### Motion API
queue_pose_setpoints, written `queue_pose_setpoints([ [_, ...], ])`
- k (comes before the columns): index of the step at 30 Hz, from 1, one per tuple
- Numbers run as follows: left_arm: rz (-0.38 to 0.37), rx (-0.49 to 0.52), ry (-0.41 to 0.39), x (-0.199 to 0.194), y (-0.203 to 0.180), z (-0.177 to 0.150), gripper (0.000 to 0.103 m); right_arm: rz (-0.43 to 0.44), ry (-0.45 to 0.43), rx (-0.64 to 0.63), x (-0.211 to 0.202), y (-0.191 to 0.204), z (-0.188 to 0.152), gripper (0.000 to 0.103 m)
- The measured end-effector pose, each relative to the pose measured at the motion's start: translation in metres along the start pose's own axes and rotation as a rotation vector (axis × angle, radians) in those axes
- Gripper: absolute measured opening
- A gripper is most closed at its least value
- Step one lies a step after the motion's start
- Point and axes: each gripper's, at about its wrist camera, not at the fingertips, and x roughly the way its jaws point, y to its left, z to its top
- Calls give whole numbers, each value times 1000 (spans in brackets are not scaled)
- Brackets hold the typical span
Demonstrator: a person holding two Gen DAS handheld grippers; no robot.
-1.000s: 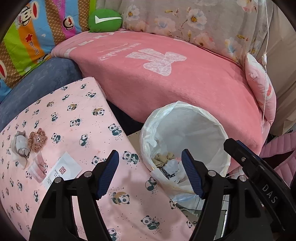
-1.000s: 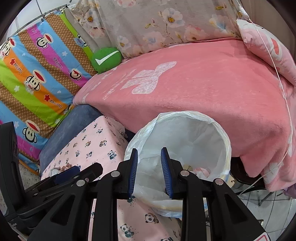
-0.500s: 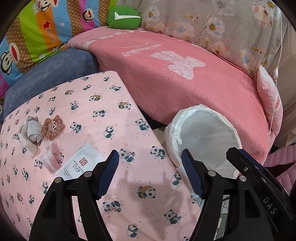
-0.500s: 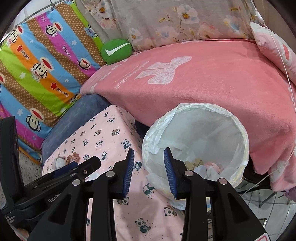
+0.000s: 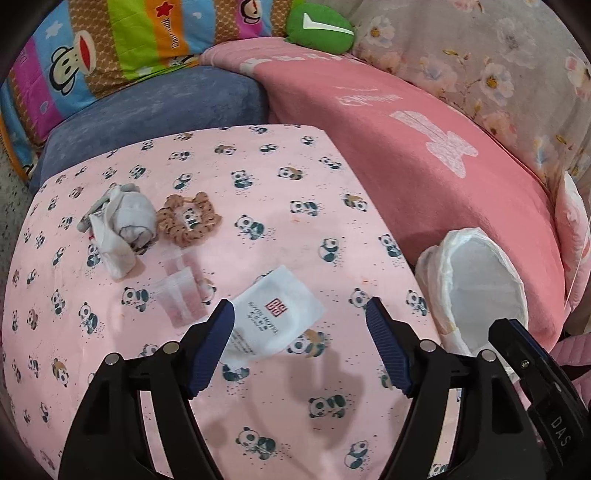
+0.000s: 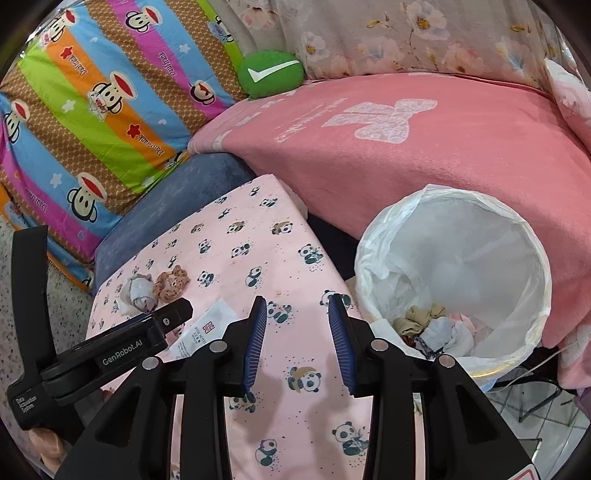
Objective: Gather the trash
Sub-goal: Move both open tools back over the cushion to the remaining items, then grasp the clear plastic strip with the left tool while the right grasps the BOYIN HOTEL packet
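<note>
On the pink panda cloth (image 5: 280, 206) lie a white packet with a red logo (image 5: 277, 317), a clear plastic wrapper (image 5: 181, 291), a brown scrunchie (image 5: 188, 221) and a crumpled grey-white wad (image 5: 122, 225). My left gripper (image 5: 299, 306) hovers above the packet's near edge, its jaws opening with nothing between them. My right gripper (image 6: 297, 300) is open and empty over the cloth, left of the bin. The bag-lined bin (image 6: 480, 251) stands at the cloth's right edge, with crumpled trash (image 6: 432, 325) at its bottom. The packet (image 6: 207, 328) also shows beside the left gripper's body (image 6: 122, 350).
A pink blanket (image 5: 424, 147) covers the sofa behind the bin. A blue cushion (image 5: 166, 99), a striped monkey-print quilt (image 6: 92, 103) and a green pillow (image 5: 319, 31) lie at the back. Tiled floor (image 6: 535, 417) shows right of the bin.
Both grippers have swung left, away from the bin and over the panda cloth. The packet and wrapper now lie just ahead of the left jaws. The right jaws have widened.
</note>
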Motion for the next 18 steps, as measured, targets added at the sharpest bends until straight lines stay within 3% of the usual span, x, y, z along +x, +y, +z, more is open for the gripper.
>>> queue_pose_setpoints([
  [4,31,-53,12,6,31,0,72,13,23,-27,11,20,-7,42],
  [10,55,-125,45,20,70,1,73,33,74,-62,33,48,-18,43],
  [18,57,-165,93,44,99,2,72,49,141,-103,65,80,-32,43],
])
